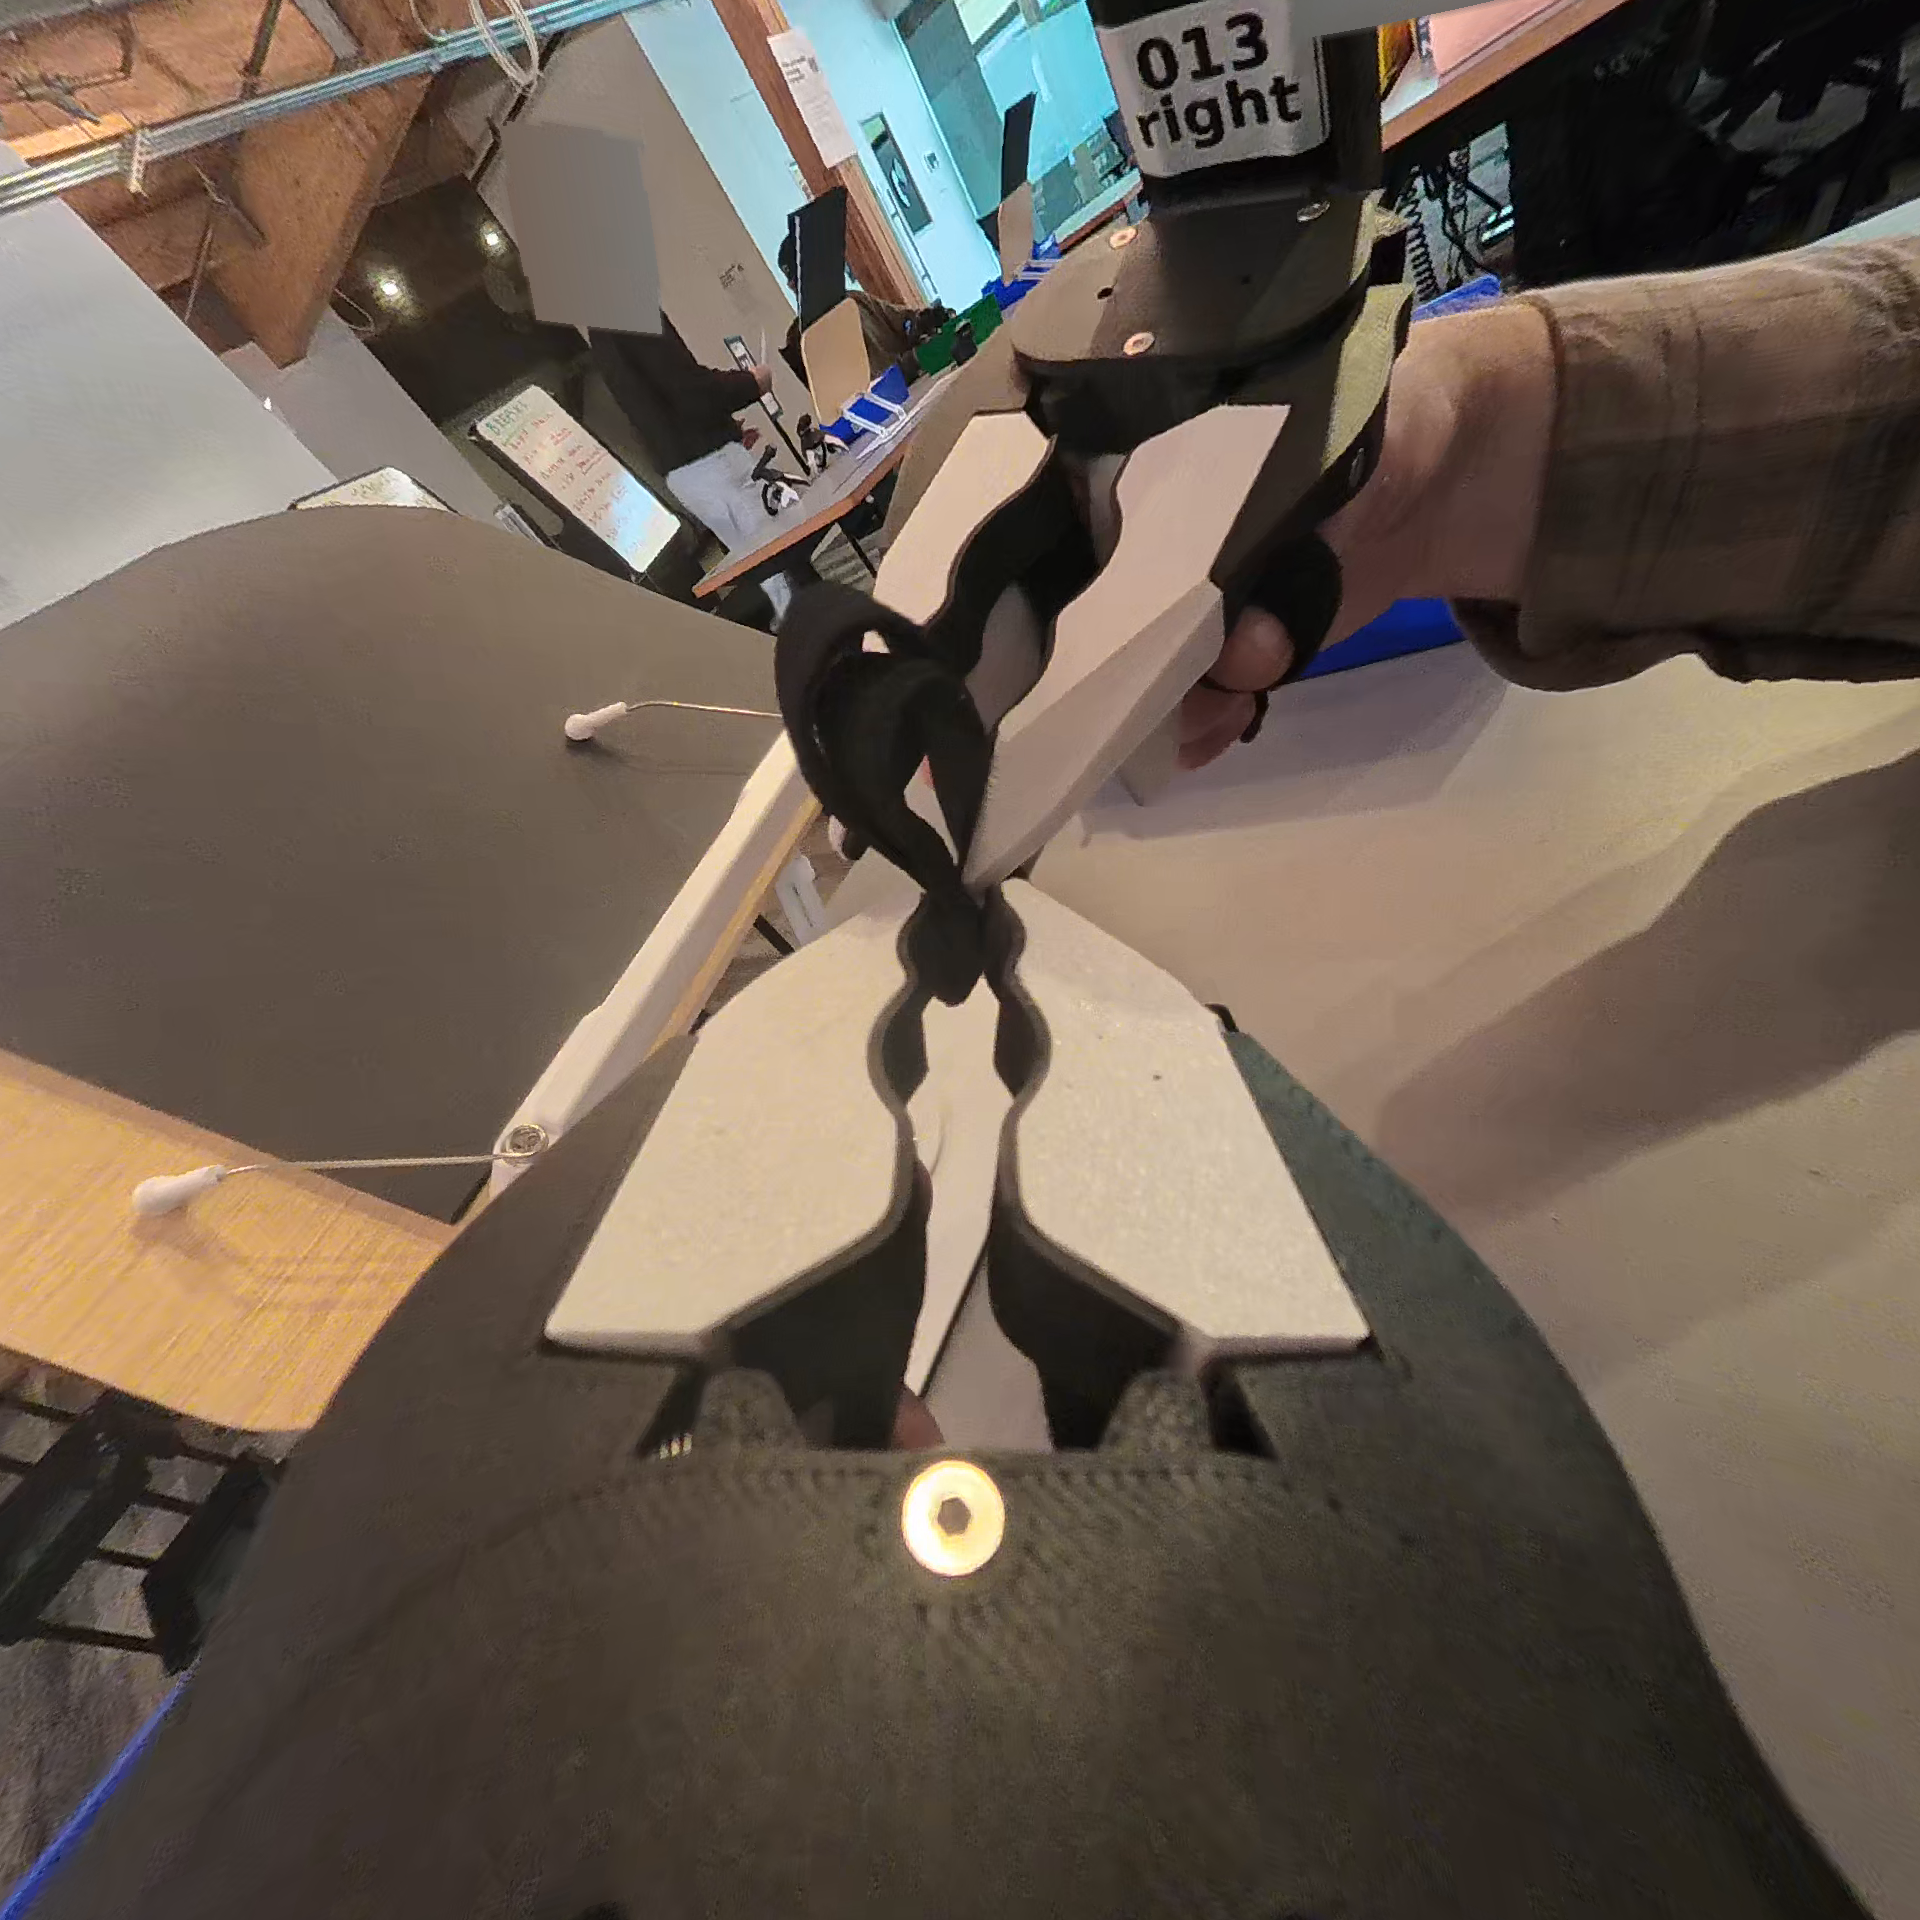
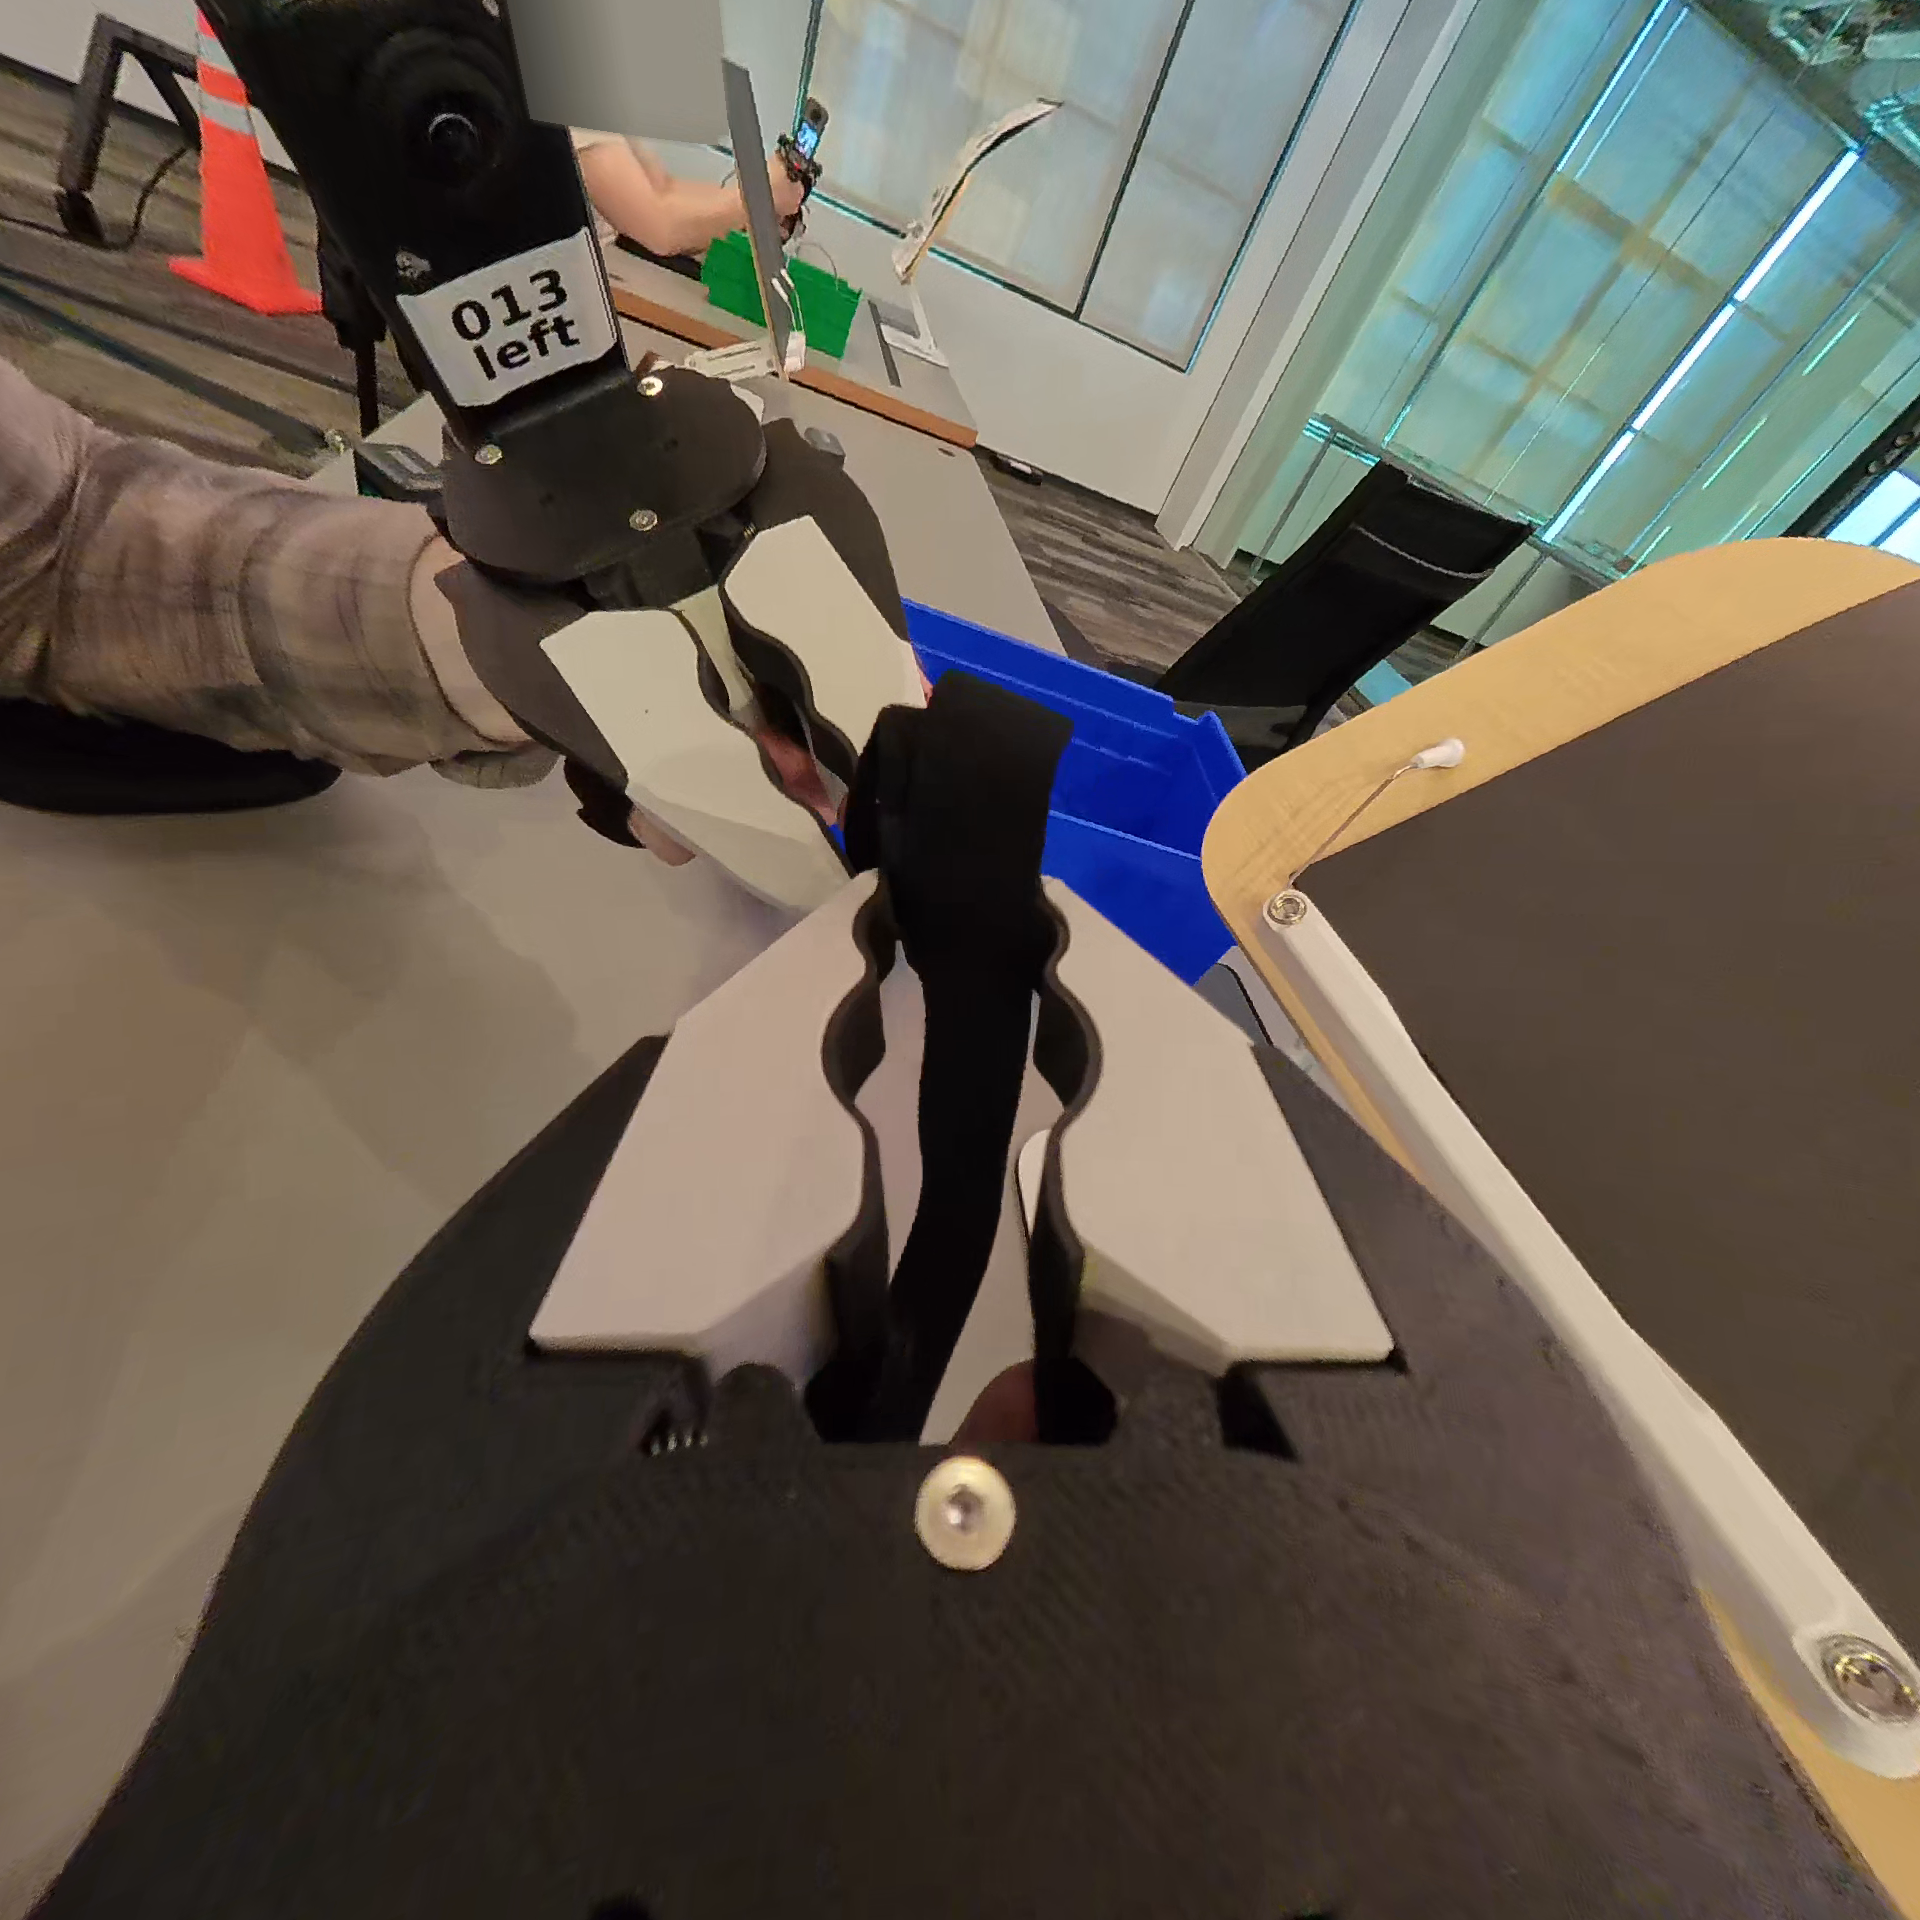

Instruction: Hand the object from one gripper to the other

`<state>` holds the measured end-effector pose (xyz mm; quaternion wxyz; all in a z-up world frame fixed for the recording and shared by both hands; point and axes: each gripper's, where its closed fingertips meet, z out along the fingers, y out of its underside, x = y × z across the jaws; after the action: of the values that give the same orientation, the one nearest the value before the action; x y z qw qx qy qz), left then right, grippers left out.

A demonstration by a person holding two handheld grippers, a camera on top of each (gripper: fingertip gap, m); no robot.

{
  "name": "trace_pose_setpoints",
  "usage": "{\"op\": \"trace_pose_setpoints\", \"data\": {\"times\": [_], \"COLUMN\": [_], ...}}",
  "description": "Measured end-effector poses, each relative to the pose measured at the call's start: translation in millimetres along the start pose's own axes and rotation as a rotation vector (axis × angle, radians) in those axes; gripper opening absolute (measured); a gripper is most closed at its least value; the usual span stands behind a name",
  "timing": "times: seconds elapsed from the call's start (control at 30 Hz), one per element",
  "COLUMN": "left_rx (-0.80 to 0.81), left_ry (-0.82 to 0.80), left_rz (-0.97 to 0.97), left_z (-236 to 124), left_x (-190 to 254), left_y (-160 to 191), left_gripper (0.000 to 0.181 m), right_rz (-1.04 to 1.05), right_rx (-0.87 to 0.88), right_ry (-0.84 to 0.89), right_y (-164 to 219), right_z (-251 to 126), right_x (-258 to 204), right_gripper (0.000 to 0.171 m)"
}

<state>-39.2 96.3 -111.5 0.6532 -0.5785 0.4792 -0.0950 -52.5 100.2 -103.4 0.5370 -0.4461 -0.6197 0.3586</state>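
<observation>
The object is a black fabric strap point(image 2: 966, 935), looped and folded. My left gripper point(image 1: 961, 940) is shut on one bunched end of the strap point(image 1: 945, 951) at its fingertips. My right gripper point(image 2: 966, 914) closes on the strap near its fingertips, and the rest of the strap runs back between its fingers. In the left wrist view the right gripper point(image 1: 971, 821) comes in from the upper right, its tips almost touching my left gripper's tips. In the right wrist view the left gripper point(image 2: 831, 831) reaches in from the upper left, next to the strap's loop.
A grey table point(image 1: 1455, 935) lies below both grippers. A blue bin point(image 2: 1122, 821) stands behind the strap. A dark board with a wooden edge and a white rail point(image 2: 1610, 1039) stands close on one side. People work at tables point(image 1: 686, 416) in the background.
</observation>
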Motion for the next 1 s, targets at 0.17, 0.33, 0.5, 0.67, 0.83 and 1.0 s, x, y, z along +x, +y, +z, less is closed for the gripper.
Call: {"op": "trace_pose_setpoints", "data": {"times": [0.17, 0.33, 0.5, 0.67, 0.83, 1.0], "left_rx": [0.007, 0.006, 0.032, 0.081, 0.056, 0.081], "left_ry": [-0.004, -0.007, 0.005, 0.003, -0.004, 0.014], "left_rz": [-0.004, -0.012, -0.057, -0.131, -0.107, -0.154], "left_z": [-0.7, -0.8, -1.2, -4.3, -3.3, -4.6], "left_x": [-1.4, -2.3, -2.6, -8.1, -7.6, -8.9], "left_y": [-0.3, 0.3, -1.3, -6.0, -3.0, -4.2], "left_gripper": [0.007, 0.007, 0.007, 0.007, 0.006, 0.006], "right_rz": [-0.006, -0.025, -0.023, -0.01, -0.023, -0.035], "right_rx": [0.003, 0.001, 0.015, 0.067, 0.046, 0.022], "right_ry": [0.006, 0.015, 0.025, 0.059, 0.056, 0.091], "right_y": [-1.3, -1.7, -4.4, -12.5, -9.8, -12.9], "right_z": [0.9, 1.0, 0.7, 2.6, 2.7, 2.7], "right_x": [-0.4, -0.5, 0.5, 3.6, 3.0, 5.3], "right_gripper": [0.02, 0.018, 0.02, 0.02, 0.02, 0.023]}}
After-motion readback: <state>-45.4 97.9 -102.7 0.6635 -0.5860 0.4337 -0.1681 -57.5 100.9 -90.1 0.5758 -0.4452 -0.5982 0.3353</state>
